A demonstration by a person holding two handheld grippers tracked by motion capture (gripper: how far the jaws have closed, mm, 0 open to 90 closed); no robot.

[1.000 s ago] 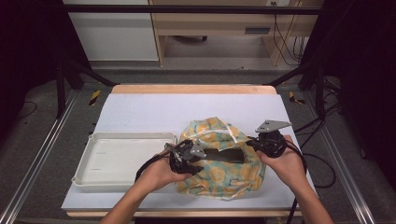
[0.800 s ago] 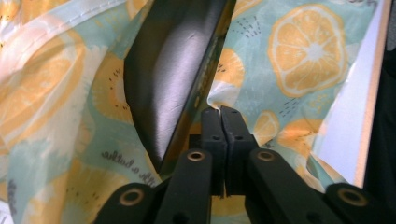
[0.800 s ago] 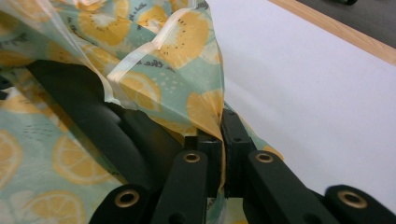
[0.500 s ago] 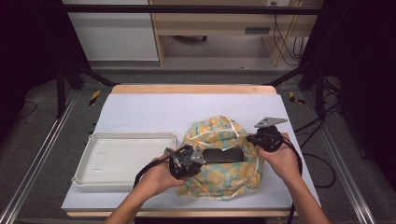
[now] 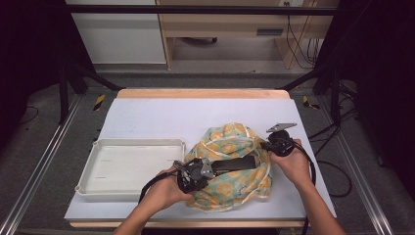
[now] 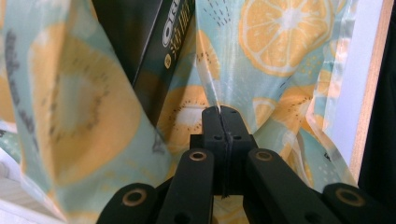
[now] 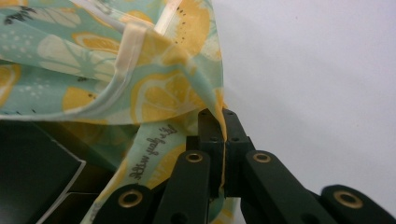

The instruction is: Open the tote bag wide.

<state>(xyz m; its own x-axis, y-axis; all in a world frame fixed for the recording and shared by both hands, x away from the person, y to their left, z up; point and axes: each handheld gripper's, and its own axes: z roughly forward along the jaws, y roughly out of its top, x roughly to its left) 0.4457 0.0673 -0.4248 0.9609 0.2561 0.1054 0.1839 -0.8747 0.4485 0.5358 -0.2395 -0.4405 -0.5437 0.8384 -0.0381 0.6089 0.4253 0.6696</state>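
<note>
A light green cloth bag (image 5: 230, 169) printed with orange and lemon slices lies on the white table, with a black box (image 5: 235, 163) showing in its opening. My left gripper (image 5: 208, 169) is shut on the bag's near-left edge; in the left gripper view the fabric (image 6: 70, 116) is pinched between the closed jaws (image 6: 222, 112) and the black box (image 6: 149, 42) stands just beyond. My right gripper (image 5: 268, 145) is shut on the bag's right rim, and in the right gripper view the cloth (image 7: 154, 93) runs into the closed jaws (image 7: 220, 114), with the box (image 7: 32, 172) at lower left.
A white plastic tray (image 5: 98, 183) sits on the table to the left of the bag, close to my left hand. The table's wooden front edge (image 5: 147, 224) runs just below the hands. Cables trail off the right side (image 5: 337, 171).
Both grippers have drawn apart, the left slightly toward the near-left and the right outward, stretching the bag's opening wider around the black box.
</note>
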